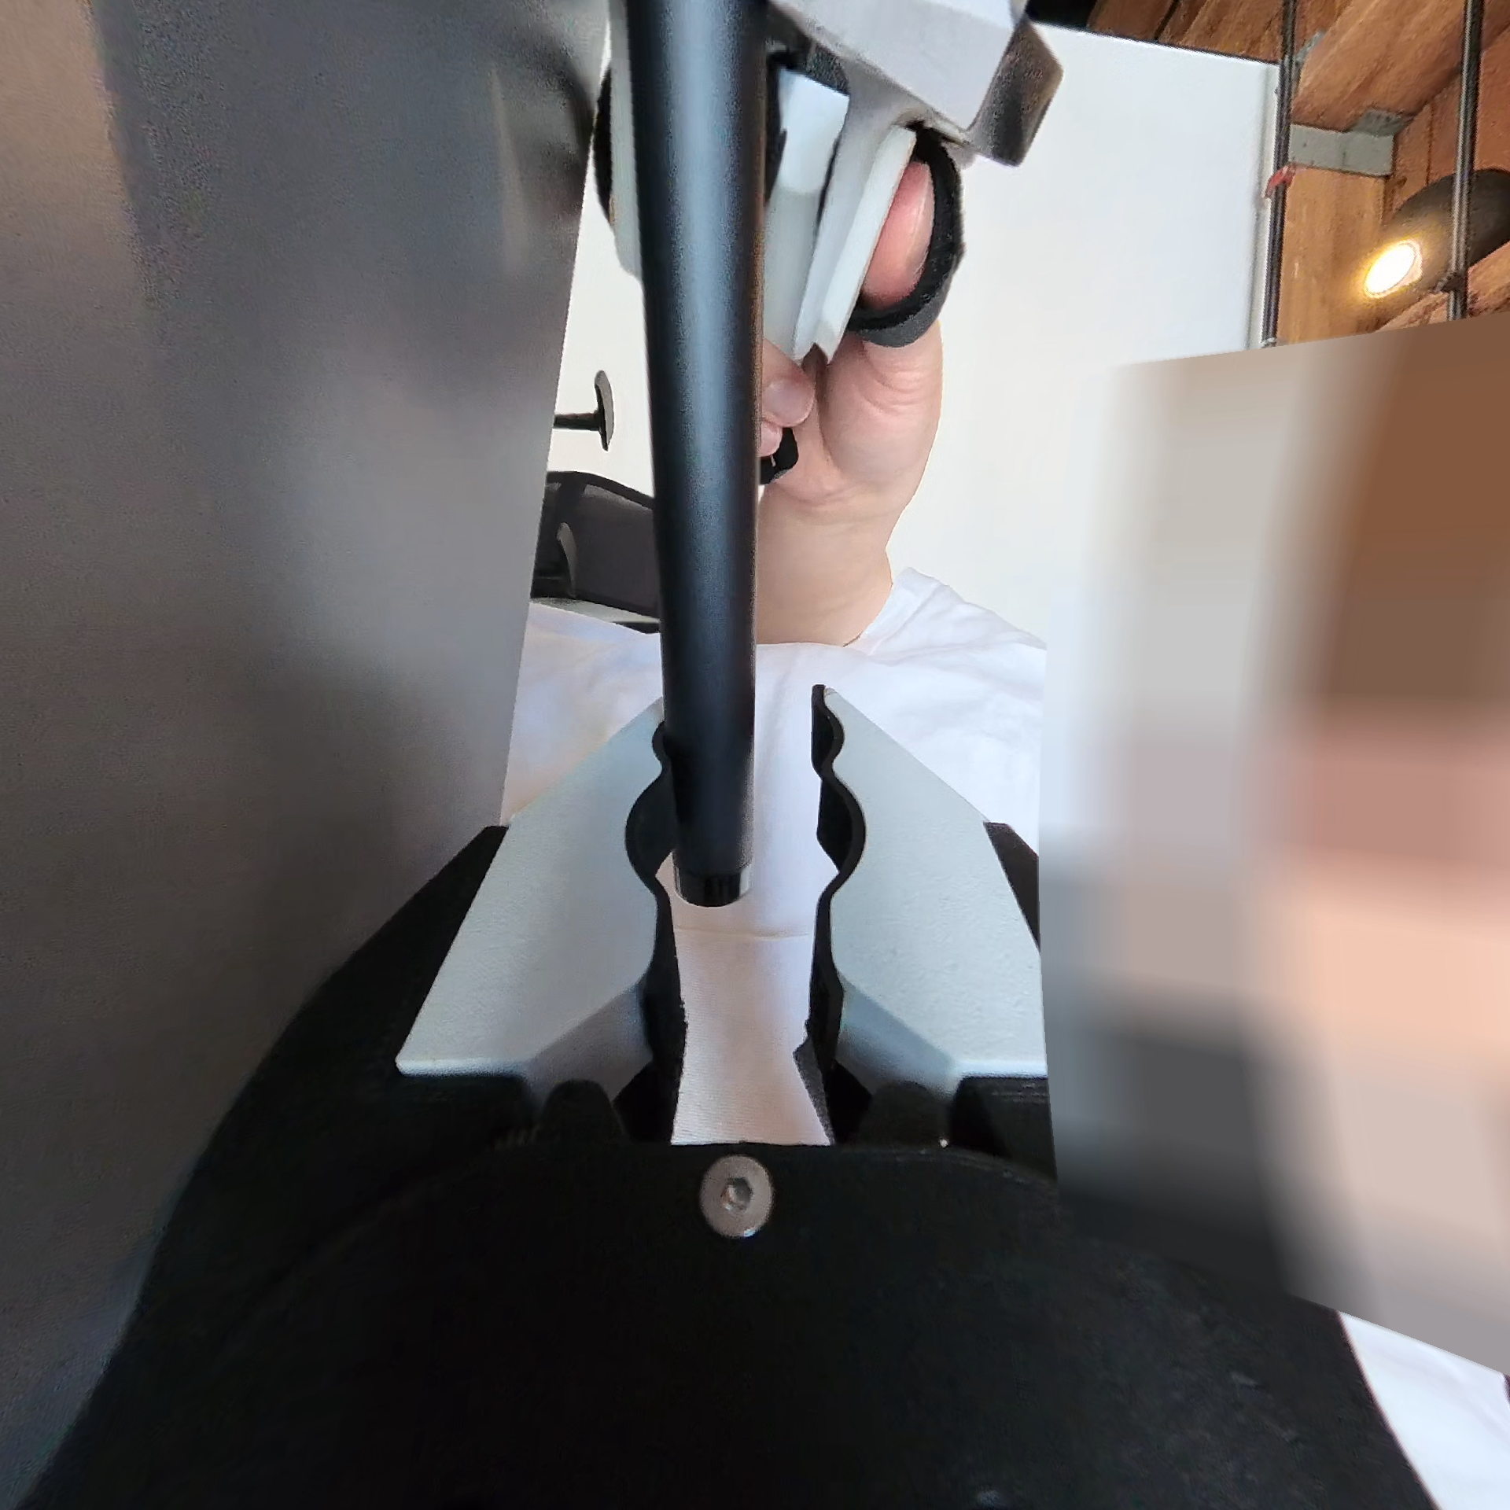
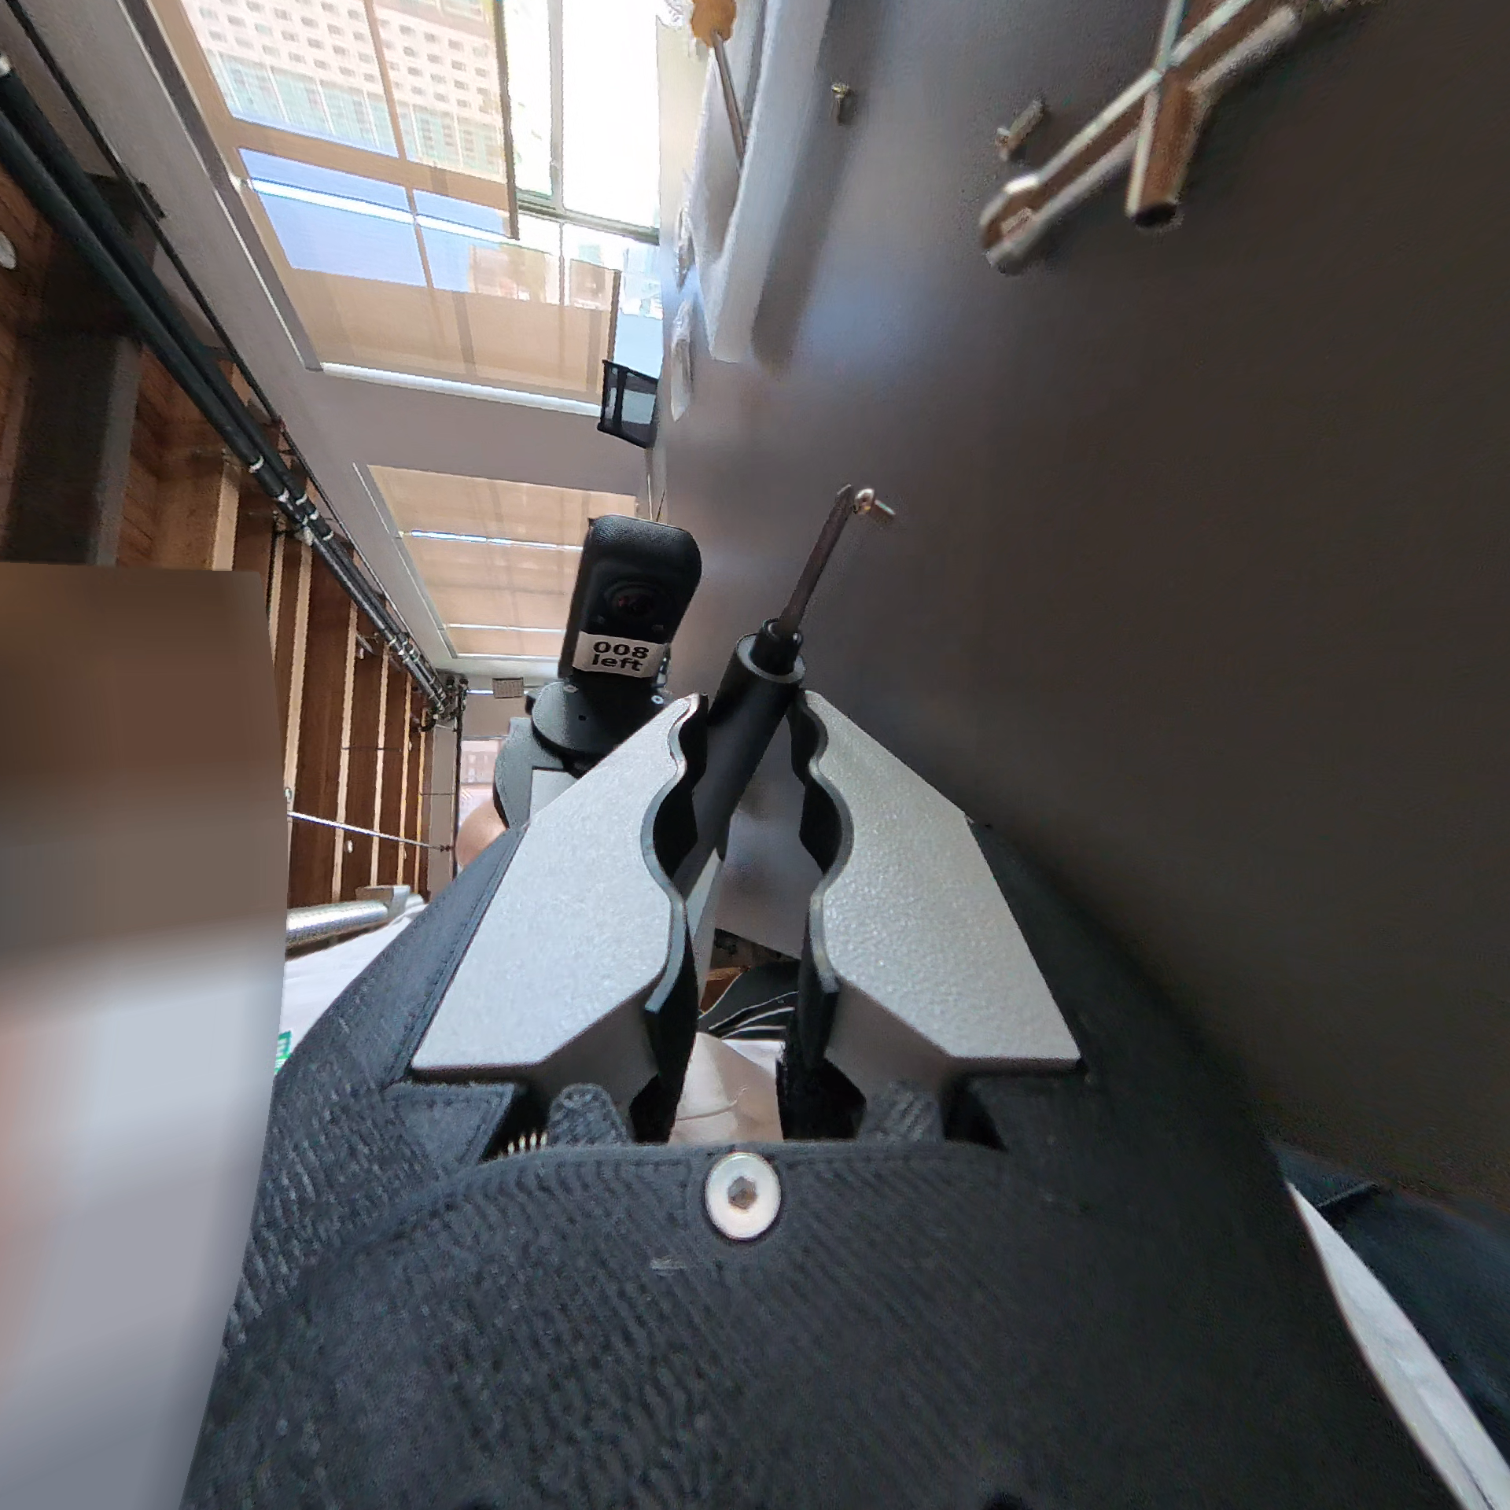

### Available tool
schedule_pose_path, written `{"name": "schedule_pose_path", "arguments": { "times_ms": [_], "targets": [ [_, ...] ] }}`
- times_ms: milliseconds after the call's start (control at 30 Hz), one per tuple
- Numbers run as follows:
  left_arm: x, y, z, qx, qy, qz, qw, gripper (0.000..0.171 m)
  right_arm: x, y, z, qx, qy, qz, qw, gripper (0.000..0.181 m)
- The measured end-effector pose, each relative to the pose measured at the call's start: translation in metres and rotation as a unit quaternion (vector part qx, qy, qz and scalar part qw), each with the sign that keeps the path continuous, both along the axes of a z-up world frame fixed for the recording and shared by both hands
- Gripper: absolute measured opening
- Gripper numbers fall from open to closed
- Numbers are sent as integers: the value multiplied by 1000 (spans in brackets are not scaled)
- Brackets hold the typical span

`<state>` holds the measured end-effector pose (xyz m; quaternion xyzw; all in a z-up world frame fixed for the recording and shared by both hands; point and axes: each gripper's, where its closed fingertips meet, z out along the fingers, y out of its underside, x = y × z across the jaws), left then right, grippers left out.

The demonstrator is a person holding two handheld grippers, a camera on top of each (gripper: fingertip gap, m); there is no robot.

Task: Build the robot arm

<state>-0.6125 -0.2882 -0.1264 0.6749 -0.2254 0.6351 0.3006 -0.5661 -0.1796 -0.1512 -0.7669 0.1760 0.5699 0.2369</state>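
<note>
Right, L wrist view: your left gripper (image 1: 739, 719) has its jaws spread round the black screwdriver handle (image 1: 703, 490), touching one side only. R wrist view: right gripper (image 2: 748, 719) pinches that handle, tip at a small screw (image 2: 876, 502) on the grey surface (image 2: 1144, 572); a tilted shaft could slip off.

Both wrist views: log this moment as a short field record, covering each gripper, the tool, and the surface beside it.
left gripper: open, screwdriver handle end between its fingers, against one pad
right gripper: jaws around the handle, contact unclear
screwdriver: black handle, thin shaft, tip at a small screw
grey panel: beside the tool
metal cross piece: on the panel
</note>
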Motion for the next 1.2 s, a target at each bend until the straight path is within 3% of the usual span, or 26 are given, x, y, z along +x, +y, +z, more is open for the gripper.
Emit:
{"name": "schedule_pose_path", "arguments": {
  "times_ms": [333,633,833,900,967,1000,1100,1167,1200],
  "targets": [
    [11,27,10,24,-58,83,995,45,-10,25,51,118,-13,86,989,15],
    [17,60,7,109,-70,160,979,50,-21,48,93,244,-78,216,942,15],
    [13,74,-1,141,-59,191,970,34,-11,62,89,253,-50,259,931,16],
    [-1,83,0,142,-62,203,967,32,-5,65,88,255,-33,261,931,15],
    [-28,93,2,172,-72,214,959,17,1,66,87,253,-18,261,931,15],
    [-44,98,11,196,-99,224,950,1,3,68,86,250,-14,259,933,15],
    [-102,136,13,291,-92,308,901,0,9,72,80,247,-18,261,933,15],
    [-150,185,4,384,-42,379,841,4,9,76,79,246,-17,262,933,15],
    [-177,214,3,441,-15,415,796,14,9,77,80,246,-12,261,933,15]
  ]
}}
